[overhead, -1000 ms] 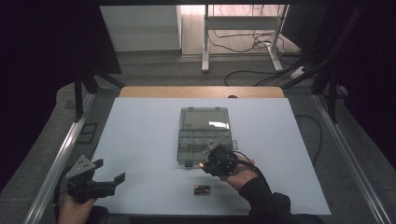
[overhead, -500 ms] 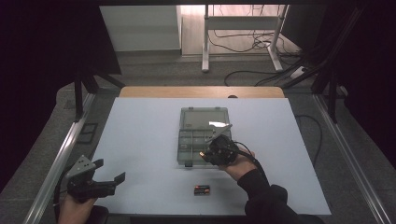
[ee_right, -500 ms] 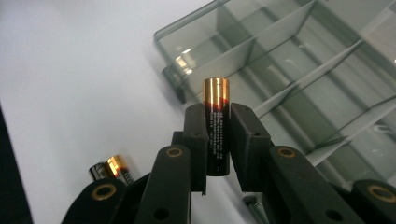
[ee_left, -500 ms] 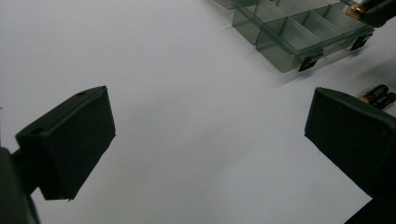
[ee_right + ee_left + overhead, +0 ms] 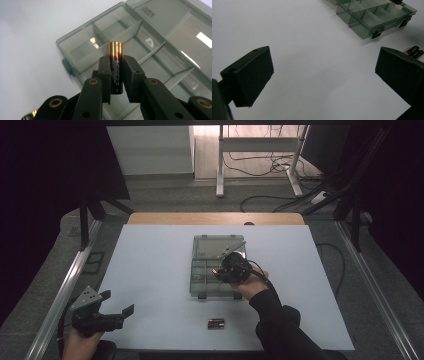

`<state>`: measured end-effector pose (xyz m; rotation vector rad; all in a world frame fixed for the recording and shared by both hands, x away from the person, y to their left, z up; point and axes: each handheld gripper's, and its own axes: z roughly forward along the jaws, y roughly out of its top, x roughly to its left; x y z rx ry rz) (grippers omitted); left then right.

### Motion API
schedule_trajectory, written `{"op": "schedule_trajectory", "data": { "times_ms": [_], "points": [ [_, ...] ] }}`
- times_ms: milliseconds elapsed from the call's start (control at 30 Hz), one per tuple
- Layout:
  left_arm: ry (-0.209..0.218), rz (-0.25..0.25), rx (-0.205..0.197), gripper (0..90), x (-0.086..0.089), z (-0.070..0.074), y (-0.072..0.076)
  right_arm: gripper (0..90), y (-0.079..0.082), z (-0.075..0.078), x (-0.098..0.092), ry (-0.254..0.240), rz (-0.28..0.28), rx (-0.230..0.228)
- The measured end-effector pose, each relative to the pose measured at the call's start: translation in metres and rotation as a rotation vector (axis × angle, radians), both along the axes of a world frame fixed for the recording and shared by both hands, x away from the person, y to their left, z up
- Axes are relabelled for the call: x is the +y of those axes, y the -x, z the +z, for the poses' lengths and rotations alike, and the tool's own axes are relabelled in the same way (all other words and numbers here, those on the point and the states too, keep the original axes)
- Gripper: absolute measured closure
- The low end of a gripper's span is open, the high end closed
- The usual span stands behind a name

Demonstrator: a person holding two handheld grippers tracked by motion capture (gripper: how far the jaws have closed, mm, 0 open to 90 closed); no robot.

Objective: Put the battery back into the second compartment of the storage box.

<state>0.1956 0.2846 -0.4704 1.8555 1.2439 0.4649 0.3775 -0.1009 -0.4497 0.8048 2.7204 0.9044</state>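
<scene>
A clear grey plastic organiser box with dividers (image 5: 216, 270) lies open near the middle of the white bench top (image 5: 150, 270), its lid folded flat toward the far edge and its two black latches facing the near edge. The right gripper (image 5: 223, 268) hangs over the box's right-hand compartments, held by a hand in a dark sleeve (image 5: 285, 330) that reaches in from the near edge. In the right gripper view its two black jaws are clamped on a black cylindrical battery with a gold-coloured end (image 5: 115, 67); the battery stands along the jaws with the gold end sticking out past their tips, above the divided tray of the box (image 5: 130, 45). Whether the battery touches the box cannot be told.

Another pair of small black-and-gold batteries (image 5: 216, 323) lies on the bench between the box and the near edge, just beside each other; they also show at the right side of the left gripper view (image 5: 414, 51), near the box's latches.

The left gripper (image 5: 117, 315) sits at the near left corner of the bench, well apart from the box, with a grey three-cornered plate on top. Its jaws stand wide apart and hold nothing, with bare white bench between them
</scene>
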Motion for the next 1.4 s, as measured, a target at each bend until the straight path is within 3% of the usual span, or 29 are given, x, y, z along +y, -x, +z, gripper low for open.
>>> {"op": "schedule_trajectory", "data": {
  "times_ms": [400,700,933,967,1067,1133,1200,1300,1400],
  "points": [
    [0.002,-0.001,0.002,2.2,0.0,0.0,0.0,76.2,-0.027,-0.001,0.018,0.007,-0.034,-0.031],
    [0.002,-0.003,0.003,2.2,0.0,0.0,0.0,75.2,-0.043,-0.017,0.031,0.032,-0.068,-0.004],
    [0.002,-0.003,0.003,2.3,0.0,0.0,0.0,51.6,-0.044,-0.017,0.028,0.035,-0.098,-0.033],
    [0.002,-0.003,0.003,2.2,0.0,0.0,0.0,51.6,-0.044,-0.017,0.028,0.035,-0.098,-0.033],
    [0.0,-0.004,0.002,2.3,0.0,0.0,0.0,36.7,-0.04,-0.012,0.024,0.013,-0.075,-0.037],
    [-0.001,-0.003,0.002,2.3,0.0,0.0,0.0,34.2,-0.038,-0.01,0.023,0.006,-0.067,-0.037],
    [0.0,-0.003,0.002,2.3,0.0,0.0,0.0,22.1,-0.031,-0.008,0.021,0.015,-0.052,-0.054],
    [-0.001,-0.002,0.003,2.3,0.0,0.0,0.0,15.8,-0.026,-0.007,0.019,0.027,-0.045,-0.068],
    [-0.003,-0.003,0.003,2.3,0.0,0.0,0.0,9.4,-0.019,-0.006,0.015,0.001,-0.016,-0.058]
  ]
}}
